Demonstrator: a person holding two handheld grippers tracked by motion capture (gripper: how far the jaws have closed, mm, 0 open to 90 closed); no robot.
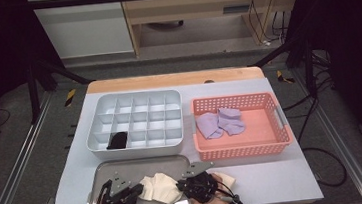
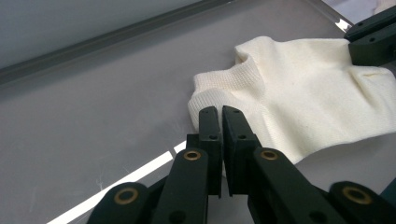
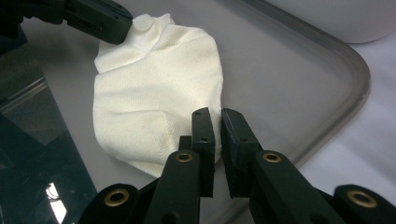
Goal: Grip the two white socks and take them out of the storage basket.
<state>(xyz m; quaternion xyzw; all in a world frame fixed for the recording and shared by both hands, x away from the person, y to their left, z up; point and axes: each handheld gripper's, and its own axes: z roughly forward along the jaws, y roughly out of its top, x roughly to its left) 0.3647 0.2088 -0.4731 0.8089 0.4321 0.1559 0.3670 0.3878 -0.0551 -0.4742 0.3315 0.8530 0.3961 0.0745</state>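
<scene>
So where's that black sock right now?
In the high view the black sock sits in a front-row compartment of the white divided box, at the table's left, beside the pink basket with lilac socks.

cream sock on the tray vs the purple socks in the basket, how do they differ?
The cream sock lies on the metal tray between the left gripper and right gripper; the purple socks lie in the pink basket, far from both. The cream one is single, the purple ones a pair. All lie flat, loosely crumpled.
</scene>
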